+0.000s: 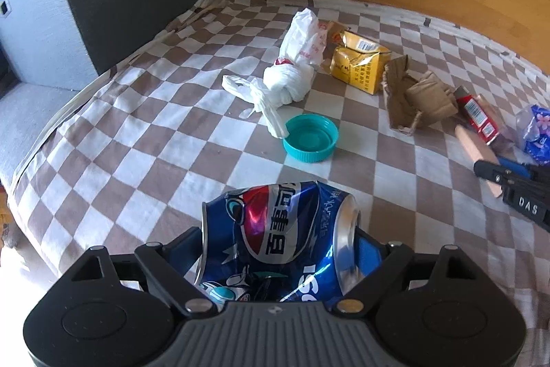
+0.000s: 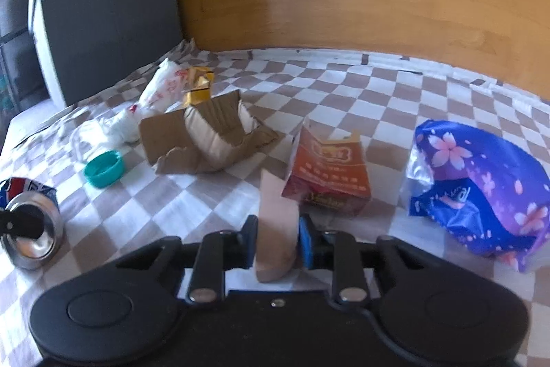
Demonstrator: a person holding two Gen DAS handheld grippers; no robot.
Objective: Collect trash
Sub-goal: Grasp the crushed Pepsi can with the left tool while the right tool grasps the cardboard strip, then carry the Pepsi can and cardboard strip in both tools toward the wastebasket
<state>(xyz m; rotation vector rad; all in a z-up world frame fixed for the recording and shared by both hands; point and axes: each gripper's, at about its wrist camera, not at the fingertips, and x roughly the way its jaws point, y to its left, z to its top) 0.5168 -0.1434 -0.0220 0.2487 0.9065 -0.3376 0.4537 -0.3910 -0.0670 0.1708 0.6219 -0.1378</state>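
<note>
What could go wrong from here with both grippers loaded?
1. The left gripper spans the dented Pepsi can end to end; it may slip or buckle.
2. The right gripper pinches only the low end of a flat tan strip, which may pivot and snag the red carton.

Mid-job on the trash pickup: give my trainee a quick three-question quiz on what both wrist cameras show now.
1. True or false: the left gripper has the crushed Pepsi can between its fingers.
2. What does the right gripper clamp? A) teal cap B) tan flat strip C) purple flowered packet
3. Fill in: the teal cap lies with its open side facing ____.

Key: 1 true. 2 B, the tan flat strip. 3 up.
</note>
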